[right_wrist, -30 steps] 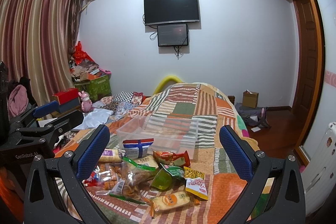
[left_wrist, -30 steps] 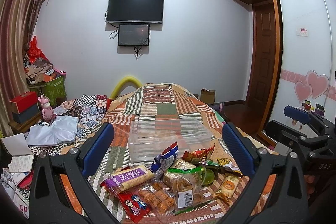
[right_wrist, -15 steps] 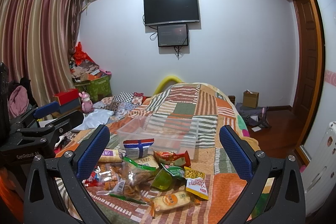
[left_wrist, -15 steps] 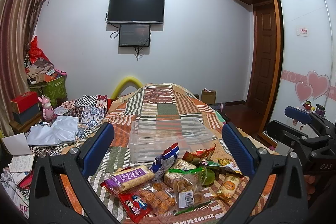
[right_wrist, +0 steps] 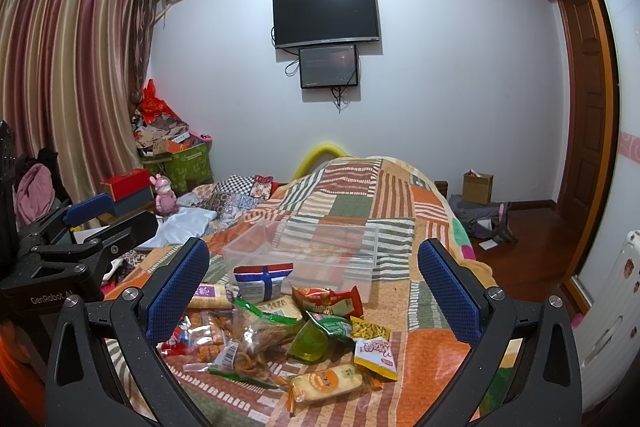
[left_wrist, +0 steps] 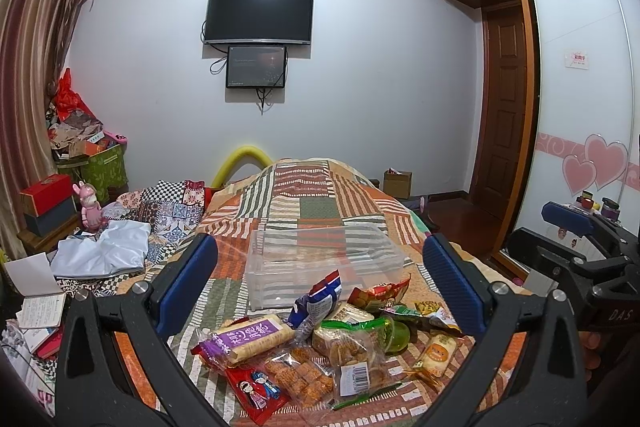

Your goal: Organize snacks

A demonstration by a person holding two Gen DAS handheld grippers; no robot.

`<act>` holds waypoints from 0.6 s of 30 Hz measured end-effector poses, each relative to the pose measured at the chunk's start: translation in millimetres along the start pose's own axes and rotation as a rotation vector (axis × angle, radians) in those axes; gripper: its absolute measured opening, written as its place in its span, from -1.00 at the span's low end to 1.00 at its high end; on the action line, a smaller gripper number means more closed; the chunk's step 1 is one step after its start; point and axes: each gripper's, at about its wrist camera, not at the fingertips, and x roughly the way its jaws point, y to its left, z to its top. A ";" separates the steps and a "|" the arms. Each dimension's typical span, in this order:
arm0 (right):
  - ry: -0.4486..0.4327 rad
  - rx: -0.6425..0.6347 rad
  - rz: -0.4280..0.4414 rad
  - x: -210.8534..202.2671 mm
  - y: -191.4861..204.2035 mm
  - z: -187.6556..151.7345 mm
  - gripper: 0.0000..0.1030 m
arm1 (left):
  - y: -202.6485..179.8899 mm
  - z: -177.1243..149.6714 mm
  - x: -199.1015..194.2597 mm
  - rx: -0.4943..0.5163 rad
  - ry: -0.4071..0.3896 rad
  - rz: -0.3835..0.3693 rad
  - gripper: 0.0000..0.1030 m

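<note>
**Kid:** What are the two grabbers doing?

**Me:** The left gripper [left_wrist: 320, 285] has its blue fingers [left_wrist: 188, 281] spread wide, with nothing between them. It hangs above the bed. The right gripper [right_wrist: 314, 287] is the same: wide apart, holding nothing, up in the air beside the left one.

**Kid:** Where are the snacks?

**Me:** In a loose heap on the patchwork quilt [left_wrist: 304, 199], right under both grabbers. Closest to the left one is a purple cracker pack [left_wrist: 248, 339], and touching its near end is a red pack with two cartoon faces [left_wrist: 256, 389]. Next to those is a clear bag of orange squares [left_wrist: 300, 377] and a clear bag of brown fried bits [left_wrist: 352, 347] with a barcode sticker.

**Kid:** And by the other grabber?

**Me:** A green jelly cup [right_wrist: 314, 341] tipped on its side, a small yellow packet [right_wrist: 376, 353] just beside it, and a pale roll in a wrapper [right_wrist: 326, 383] at the near edge. A red bag [right_wrist: 326, 301] lies behind the cup.

**Kid:** What's the see-through thing?

**Me:** A clear plastic box [left_wrist: 320, 259]. It sits on the quilt just behind the heap. A blue, white and red bag [right_wrist: 262, 281] stands up against its front wall.

**Kid:** What's farther back?

**Me:** A black TV [left_wrist: 258, 15] on the white wall.
</note>
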 end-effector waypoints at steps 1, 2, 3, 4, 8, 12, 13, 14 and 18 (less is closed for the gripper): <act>0.000 0.000 0.000 0.0 0.1 0.0 1.00 | -0.2 -0.1 0.0 0.000 0.000 0.000 1.00; 0.000 -0.001 0.000 0.0 0.0 0.0 1.00 | 0.0 -0.2 -0.1 0.001 -0.001 0.000 1.00; 0.000 0.000 0.000 -0.1 0.0 0.0 1.00 | 0.1 -0.2 0.0 0.000 0.000 0.001 1.00; 0.000 0.000 0.000 0.0 -0.2 0.0 1.00 | -0.1 -0.1 0.1 0.000 0.000 0.000 1.00; 0.001 0.001 0.000 0.0 0.2 -0.4 1.00 | 0.8 -0.5 -0.1 0.000 0.002 0.000 1.00; 0.006 0.006 -0.001 1.6 -2.1 -1.0 1.00 | 1.0 -2.6 1.3 0.003 0.007 0.001 1.00; 0.009 0.009 -0.002 2.6 -3.1 -1.5 1.00 | 1.3 -3.5 2.4 0.004 0.010 0.002 1.00; 0.012 0.011 -0.004 3.5 -3.5 -2.0 1.00 | 0.9 -4.3 4.3 0.004 0.013 0.004 1.00; 0.036 0.033 -0.012 11.7 -9.9 -5.3 1.00 | 4.0 -8.3 14.9 -0.004 0.046 0.004 1.00</act>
